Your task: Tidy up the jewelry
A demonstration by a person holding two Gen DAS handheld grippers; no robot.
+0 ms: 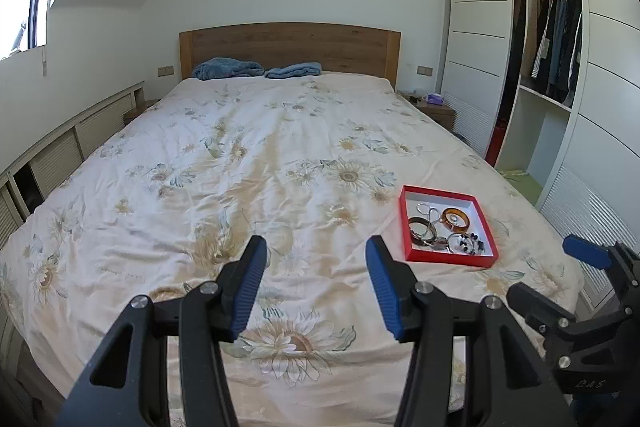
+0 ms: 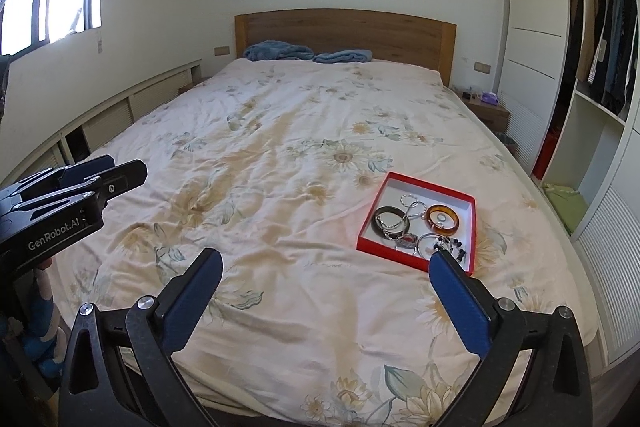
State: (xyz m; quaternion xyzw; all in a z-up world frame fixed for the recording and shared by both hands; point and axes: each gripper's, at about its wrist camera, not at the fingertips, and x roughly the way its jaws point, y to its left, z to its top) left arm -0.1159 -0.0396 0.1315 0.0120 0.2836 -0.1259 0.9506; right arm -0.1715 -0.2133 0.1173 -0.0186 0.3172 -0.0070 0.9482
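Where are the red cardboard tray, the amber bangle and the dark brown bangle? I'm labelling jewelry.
Red cardboard tray (image 2: 475, 227): right wrist view, right wall.
Amber bangle (image 2: 455, 222): right wrist view, its right band.
Dark brown bangle (image 2: 377, 223): right wrist view, its left band.

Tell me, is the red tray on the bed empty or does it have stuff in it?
Not empty. The red tray holds an amber bangle, a dark bangle and several silver pieces.

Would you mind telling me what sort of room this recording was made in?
Almost certainly a bedroom: a large bed with a floral cream duvet, a wooden headboard behind it, and an open white wardrobe with hanging clothes alongside.
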